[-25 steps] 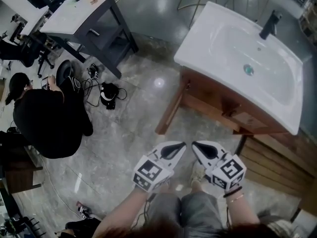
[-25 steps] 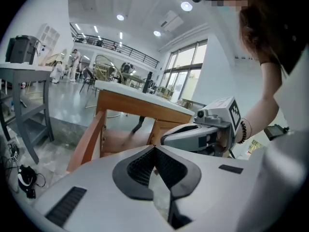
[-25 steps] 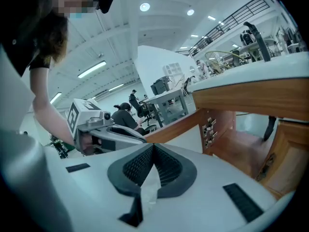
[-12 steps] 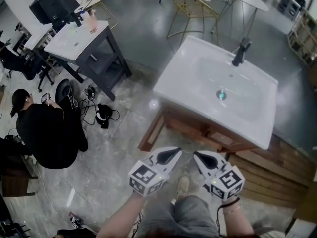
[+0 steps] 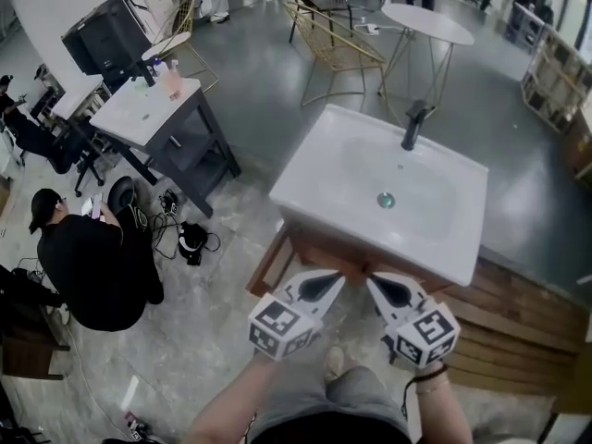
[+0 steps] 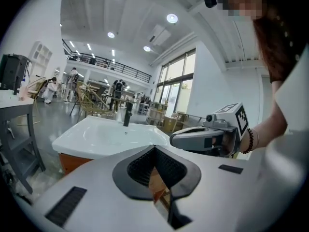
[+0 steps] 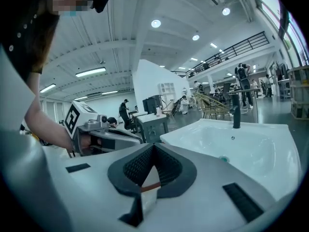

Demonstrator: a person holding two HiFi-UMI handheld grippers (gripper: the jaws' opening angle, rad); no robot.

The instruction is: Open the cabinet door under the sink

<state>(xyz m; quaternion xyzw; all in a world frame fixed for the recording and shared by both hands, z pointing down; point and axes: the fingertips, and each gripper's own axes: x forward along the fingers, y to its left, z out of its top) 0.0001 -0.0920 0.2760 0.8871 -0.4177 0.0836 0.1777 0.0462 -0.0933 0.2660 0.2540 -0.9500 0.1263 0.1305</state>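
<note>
A white sink [image 5: 324, 188] with a black tap [image 5: 413, 125] tops a brown wooden cabinet [image 5: 326, 252]. Only a strip of the cabinet's front shows under the rim; its door is hidden in the head view. My left gripper [image 5: 339, 279] and right gripper [image 5: 372, 282] hang side by side just before the sink's near edge, both shut with nothing held. The left gripper view shows the sink [image 6: 104, 135], an orange-brown cabinet corner [image 6: 72, 161] and the right gripper [image 6: 174, 140]. The right gripper view shows the basin [image 7: 241, 146] and the left gripper [image 7: 140, 140].
A person in black [image 5: 92, 271] crouches on the floor at the left, near cables and a dark bag [image 5: 191, 242]. A second vanity with a dark frame [image 5: 171, 128] stands at the upper left. Wooden slats [image 5: 518, 322] lie right of the cabinet. A round table [image 5: 427, 21] and chairs stand beyond.
The view has tilted up: the sink has slid from upper right toward the middle, more of the room shows behind. Both grippers now sit close to the sink's near edge, still shut.
</note>
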